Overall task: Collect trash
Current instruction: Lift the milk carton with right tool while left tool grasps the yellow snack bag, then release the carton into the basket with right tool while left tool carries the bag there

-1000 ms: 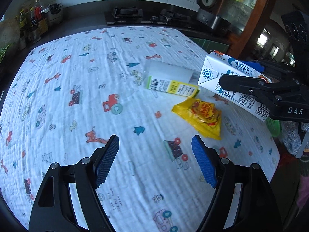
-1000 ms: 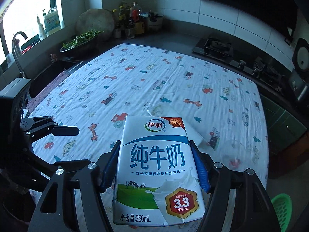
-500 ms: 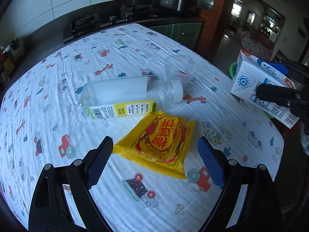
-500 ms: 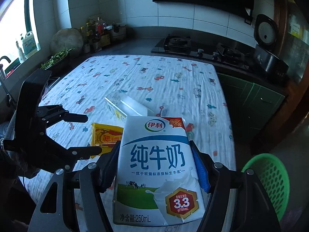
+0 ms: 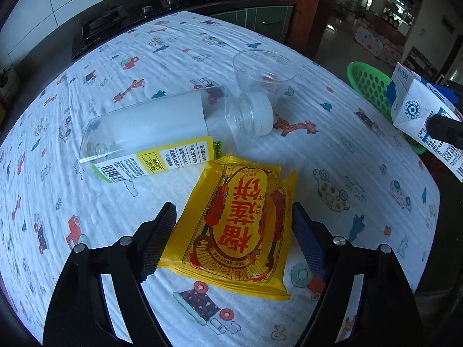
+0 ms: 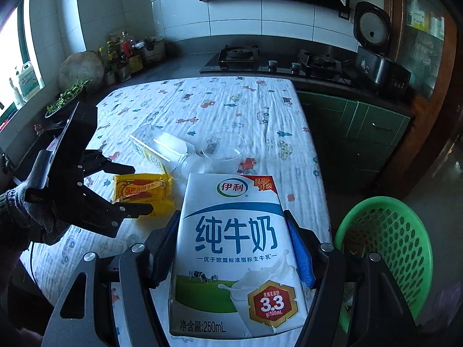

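Trash lies in a loose cluster near the right-hand edge of the bench, which is covered with a cartoon-print cloth: a yellow snack wrapper, a clear plastic bottle on its side just behind it, and a clear plastic cup touching or nearly touching the bottle's cap. The left hand-held gripper is spread wide with its pads on either side of the wrapper, gripping nothing yet. The right hand-held gripper is clamped on the sides of a milk carton, held over the bench's edge beside the green basket on the floor. Judging from this, the flat, slippery wrapper is the risk: the pads may close above it and skate over the foil, or pinch the cloth along with it and drag the bottle and cup. The carton could also miss the basket if let go too early, since it appears to be not yet above the rim. Only the left wrist view shows how the pads bracket the wrapper and how close the cup stands to the bottle; only the right wrist view shows the carton's grip, the whole basket mouth, and the gloved hand behind the left tool.
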`<state>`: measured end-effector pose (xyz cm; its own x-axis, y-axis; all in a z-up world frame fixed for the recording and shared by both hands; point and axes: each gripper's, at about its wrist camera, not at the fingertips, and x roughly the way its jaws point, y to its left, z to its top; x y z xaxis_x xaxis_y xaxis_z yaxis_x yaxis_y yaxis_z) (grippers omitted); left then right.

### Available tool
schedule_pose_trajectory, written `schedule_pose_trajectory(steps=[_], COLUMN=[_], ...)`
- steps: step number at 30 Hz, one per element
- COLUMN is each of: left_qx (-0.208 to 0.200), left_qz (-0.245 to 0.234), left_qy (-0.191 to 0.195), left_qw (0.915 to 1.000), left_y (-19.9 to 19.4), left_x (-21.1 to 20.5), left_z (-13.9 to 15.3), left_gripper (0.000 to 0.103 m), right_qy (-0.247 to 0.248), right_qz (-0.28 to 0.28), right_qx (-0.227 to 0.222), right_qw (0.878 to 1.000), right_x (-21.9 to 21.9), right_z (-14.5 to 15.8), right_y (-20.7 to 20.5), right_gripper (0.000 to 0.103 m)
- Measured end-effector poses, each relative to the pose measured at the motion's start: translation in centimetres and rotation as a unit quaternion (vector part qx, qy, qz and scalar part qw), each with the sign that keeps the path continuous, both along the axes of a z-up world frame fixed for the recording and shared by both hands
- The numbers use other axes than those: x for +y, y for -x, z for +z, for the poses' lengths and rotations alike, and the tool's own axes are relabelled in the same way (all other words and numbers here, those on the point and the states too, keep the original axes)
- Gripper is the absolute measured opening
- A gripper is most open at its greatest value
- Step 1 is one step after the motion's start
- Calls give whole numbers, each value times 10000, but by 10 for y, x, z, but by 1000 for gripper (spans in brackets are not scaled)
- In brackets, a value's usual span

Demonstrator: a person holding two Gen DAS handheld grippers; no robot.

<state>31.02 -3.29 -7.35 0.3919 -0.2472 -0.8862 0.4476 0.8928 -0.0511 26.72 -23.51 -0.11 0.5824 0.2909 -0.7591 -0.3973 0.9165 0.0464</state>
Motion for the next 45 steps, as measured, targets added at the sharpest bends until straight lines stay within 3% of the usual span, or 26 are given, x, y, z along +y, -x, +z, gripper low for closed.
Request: schedule_pose_trajectory(steps=[7, 13, 26, 35, 45], left_qx=[19, 171, -68, -293, -407], left_qz=[-20, 48, -99, -431, -742], left_qy=[-10, 260, 827, 1039, 1172], left_qw=[10000, 9995, 9965, 9932, 9895], left_y=[6, 12, 56, 57, 40], left_x=[-1, 6, -2, -55, -127], left_z=[1, 6, 40, 65, 80], left_gripper=[57, 46, 45, 45, 45], right_qy=[-17, -84, -225, -236, -12], right_qz=[-7, -86, -548, -1130, -2034], right_qx=[21, -11, -153, -120, -10], right_qw=[10000, 9999, 9981, 9932, 9791], right_x=[0, -7, -49, -103, -184], right_z=[-4, -3, 2, -8, -28], right_y=[6, 13, 29, 39, 31], right_gripper=[65, 65, 65, 66, 66])
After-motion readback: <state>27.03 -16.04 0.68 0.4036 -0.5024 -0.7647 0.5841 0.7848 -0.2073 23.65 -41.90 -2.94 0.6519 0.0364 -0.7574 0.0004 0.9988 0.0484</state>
